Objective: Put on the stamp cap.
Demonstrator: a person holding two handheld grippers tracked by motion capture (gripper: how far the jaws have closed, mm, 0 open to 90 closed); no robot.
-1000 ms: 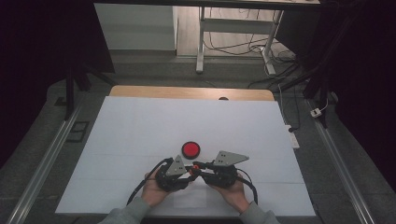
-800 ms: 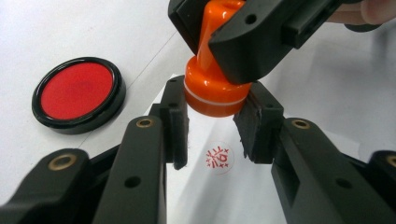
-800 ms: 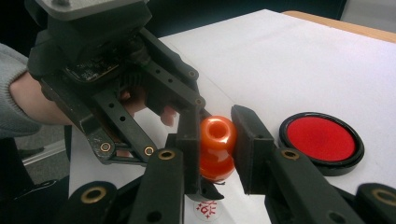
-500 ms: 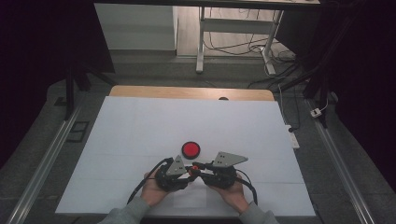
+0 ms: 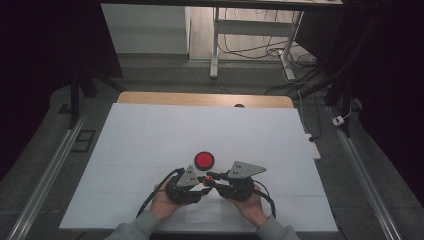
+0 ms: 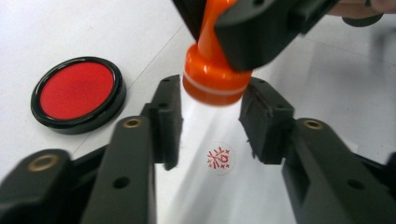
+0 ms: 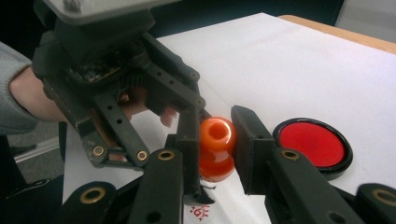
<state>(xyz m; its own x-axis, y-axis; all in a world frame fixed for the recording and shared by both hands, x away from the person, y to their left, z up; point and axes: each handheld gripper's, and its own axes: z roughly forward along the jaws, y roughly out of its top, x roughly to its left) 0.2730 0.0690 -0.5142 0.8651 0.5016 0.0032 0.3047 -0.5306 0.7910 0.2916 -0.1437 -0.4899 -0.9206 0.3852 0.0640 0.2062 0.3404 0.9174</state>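
An orange stamp (image 7: 215, 144) stands upright over the white sheet, with my right gripper (image 7: 215, 122) shut on its knobbed handle. My left gripper (image 6: 212, 93) faces it. Its jaws have just been opening and now stand on either side of the stamp's round base (image 6: 217, 77) with a gap on each side. Under the stamp a small red stamped mark (image 6: 219, 158) shows on the paper. A round red ink pad (image 5: 204, 160) in a black rim lies just beyond both grippers. In the high view the left gripper (image 5: 201, 184) and right gripper (image 5: 212, 179) meet tip to tip near the table's front.
The white sheet (image 5: 150, 135) covers most of the table, with a wooden edge (image 5: 200, 99) at the back. Metal rails (image 5: 50, 170) run along both sides. A white power strip (image 5: 312, 145) lies off the right edge.
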